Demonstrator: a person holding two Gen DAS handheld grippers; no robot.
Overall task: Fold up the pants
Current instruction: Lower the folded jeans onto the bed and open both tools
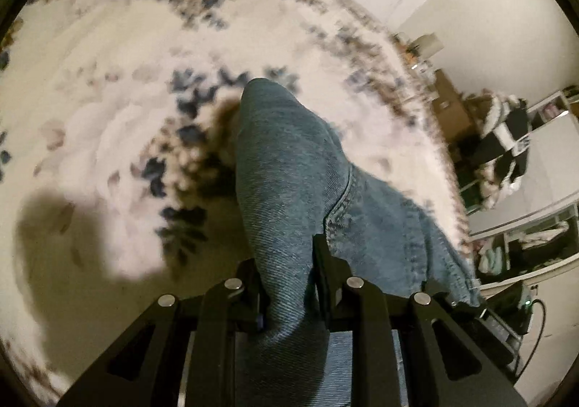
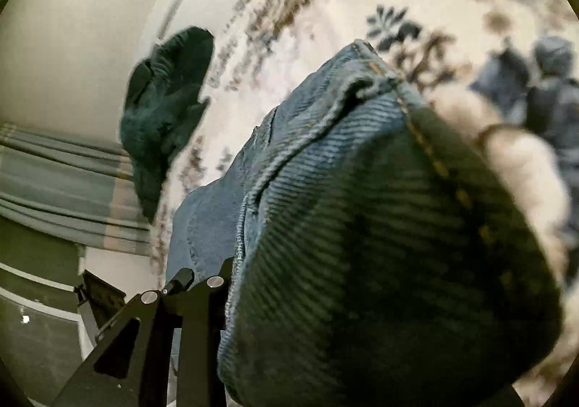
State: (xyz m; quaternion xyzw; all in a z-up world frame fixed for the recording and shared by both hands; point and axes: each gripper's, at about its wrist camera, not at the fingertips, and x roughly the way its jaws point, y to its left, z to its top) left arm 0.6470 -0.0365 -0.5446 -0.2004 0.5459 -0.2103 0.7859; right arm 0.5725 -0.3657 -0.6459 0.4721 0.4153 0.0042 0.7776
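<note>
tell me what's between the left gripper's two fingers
A bunched fold of the blue jeans fills the gap of the left gripper, clamped, in the left wrist view.

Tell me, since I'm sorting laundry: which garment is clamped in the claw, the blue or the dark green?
The blue jeans: the left claw grips them; the dark green garment lies apart, untouched.

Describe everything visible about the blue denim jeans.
The blue denim jeans are mid-blue twill with a visible diagonal weave, a double-stitched seam and tan topstitching along a hem-like edge in the right wrist view. They are bunched and lifted above the white floral bedspread, casting a shadow on it. The left gripper is clamped on a fold. In the right wrist view, denim drapes over and hides most of the right gripper.
</note>
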